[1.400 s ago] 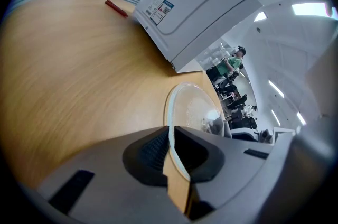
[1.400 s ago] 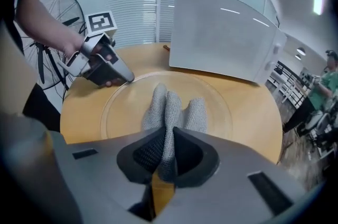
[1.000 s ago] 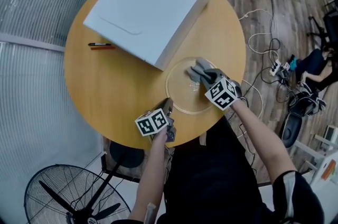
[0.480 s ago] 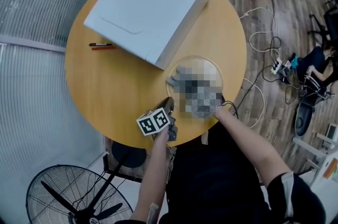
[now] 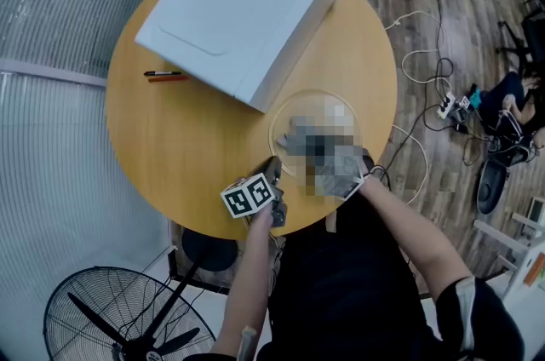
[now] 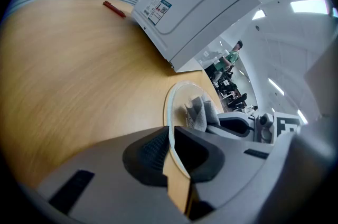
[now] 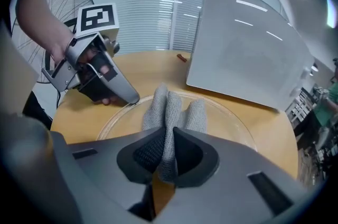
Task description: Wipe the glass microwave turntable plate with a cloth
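Observation:
The round glass plate (image 5: 284, 111) lies flat on the table's near right part, in front of the microwave. My left gripper (image 5: 272, 169) is shut on its near left rim; the clear edge (image 6: 170, 112) runs between the jaws of the left gripper (image 6: 171, 136). My right gripper (image 7: 166, 138) is shut on a folded grey cloth (image 7: 169, 104), which rests on the plate (image 7: 227, 122) close to the left gripper's tip (image 7: 127, 97). In the head view a blurred patch hides the right gripper and most of the cloth.
A white microwave (image 5: 247, 2) stands on the far half of the round wooden table (image 5: 179, 138). A red pen (image 5: 162, 75) lies to its left. A floor fan (image 5: 111, 317) stands below the table edge, and cables (image 5: 426, 95) run over the floor at right.
My right gripper has dragged the cloth across the plate from its right side toward the left gripper. The left gripper and the plate have stayed put.

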`<state>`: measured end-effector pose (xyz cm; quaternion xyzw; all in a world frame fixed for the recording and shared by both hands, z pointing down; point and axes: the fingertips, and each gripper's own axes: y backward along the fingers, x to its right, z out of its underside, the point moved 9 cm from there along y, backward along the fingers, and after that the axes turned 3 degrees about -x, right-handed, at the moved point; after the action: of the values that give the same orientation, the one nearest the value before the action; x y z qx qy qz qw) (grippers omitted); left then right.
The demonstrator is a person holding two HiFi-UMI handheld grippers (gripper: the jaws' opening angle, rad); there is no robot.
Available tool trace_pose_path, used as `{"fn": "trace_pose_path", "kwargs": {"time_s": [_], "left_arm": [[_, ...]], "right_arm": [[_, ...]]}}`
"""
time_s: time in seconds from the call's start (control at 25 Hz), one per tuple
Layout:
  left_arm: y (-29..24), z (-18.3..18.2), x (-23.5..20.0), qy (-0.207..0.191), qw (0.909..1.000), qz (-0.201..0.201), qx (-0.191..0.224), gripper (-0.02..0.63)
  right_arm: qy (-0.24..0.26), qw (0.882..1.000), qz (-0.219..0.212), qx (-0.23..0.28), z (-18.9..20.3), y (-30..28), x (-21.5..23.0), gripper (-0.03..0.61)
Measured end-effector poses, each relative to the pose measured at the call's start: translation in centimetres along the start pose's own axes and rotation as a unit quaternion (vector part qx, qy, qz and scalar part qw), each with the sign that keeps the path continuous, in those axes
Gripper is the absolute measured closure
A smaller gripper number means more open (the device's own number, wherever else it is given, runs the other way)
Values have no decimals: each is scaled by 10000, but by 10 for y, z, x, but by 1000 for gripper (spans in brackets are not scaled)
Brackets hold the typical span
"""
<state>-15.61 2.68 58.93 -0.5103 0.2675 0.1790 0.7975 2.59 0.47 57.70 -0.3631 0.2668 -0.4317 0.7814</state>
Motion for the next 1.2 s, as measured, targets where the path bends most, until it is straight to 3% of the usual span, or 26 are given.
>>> {"fn": "trace_pose_path", "kwargs": {"time_s": [0.2, 0.44, 0.72, 0.88, 1.08, 1.2], "left_arm": [[0, 1, 1, 45, 10000, 75, -30, 584], [-1, 1, 2, 39, 10000, 64, -27, 583], [0, 2, 4, -37, 10000, -30, 15, 583], [0, 2, 5, -86, 9999, -74, 39, 583], [0, 3, 6, -111, 9999, -107, 57, 583], [0, 3, 6, -159, 9997, -144, 81, 581]], "right_arm": [[-68, 9998, 123, -109, 17, 12, 31, 538], [-583, 9923, 925, -587, 34, 22, 71, 538], [-1052, 9803, 1453, -830, 38, 30, 54, 554], [-1145, 9821, 1305, -728, 33, 29, 19, 560], [-792, 9917, 764, -659, 25, 28, -28, 560], [-825, 9931, 467, -685, 26, 30, -44, 557]]}}
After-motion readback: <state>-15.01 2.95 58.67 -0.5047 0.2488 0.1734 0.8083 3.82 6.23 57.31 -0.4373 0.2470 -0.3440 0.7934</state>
